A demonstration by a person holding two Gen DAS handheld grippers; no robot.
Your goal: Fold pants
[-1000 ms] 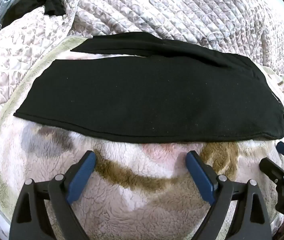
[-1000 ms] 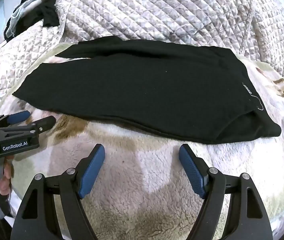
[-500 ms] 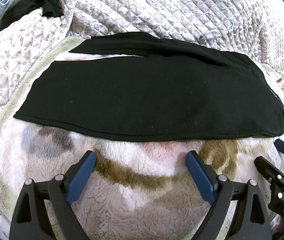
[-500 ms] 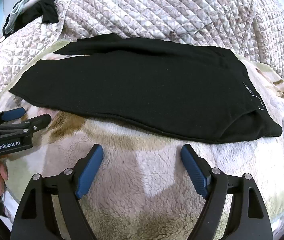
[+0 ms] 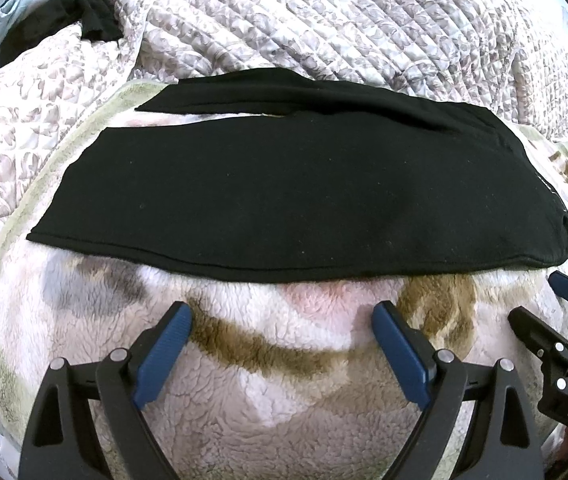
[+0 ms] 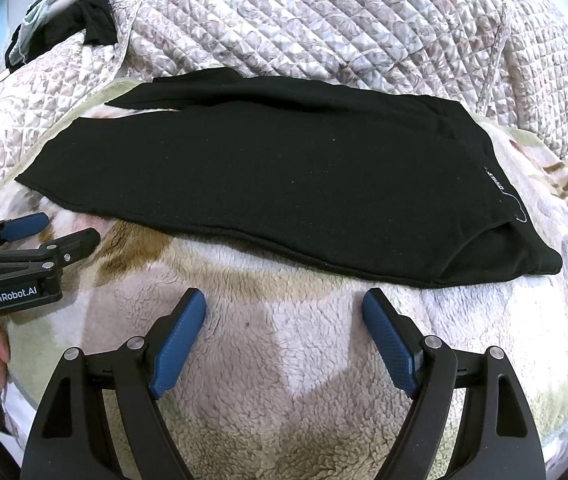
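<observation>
Both my grippers hover spread, empty, before the black pants [image 5: 284,200].
Soft, limp knit: I'd pinch the near hem edge, left gripper [image 5: 282,354], right gripper [image 6: 284,340].

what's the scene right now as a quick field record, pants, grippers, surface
pants: black pants, lying flat, folded lengthwise, legs toward the left, waist toward the right
surface: fleece blanket with brown and grey patches
behind: quilted bedspread
left hand-held gripper: open, empty, short of the pants' near edge
right hand-held gripper: open, empty, short of the near edge
contact: neither gripper touches the pants
other: dark clothes pile at far left
</observation>
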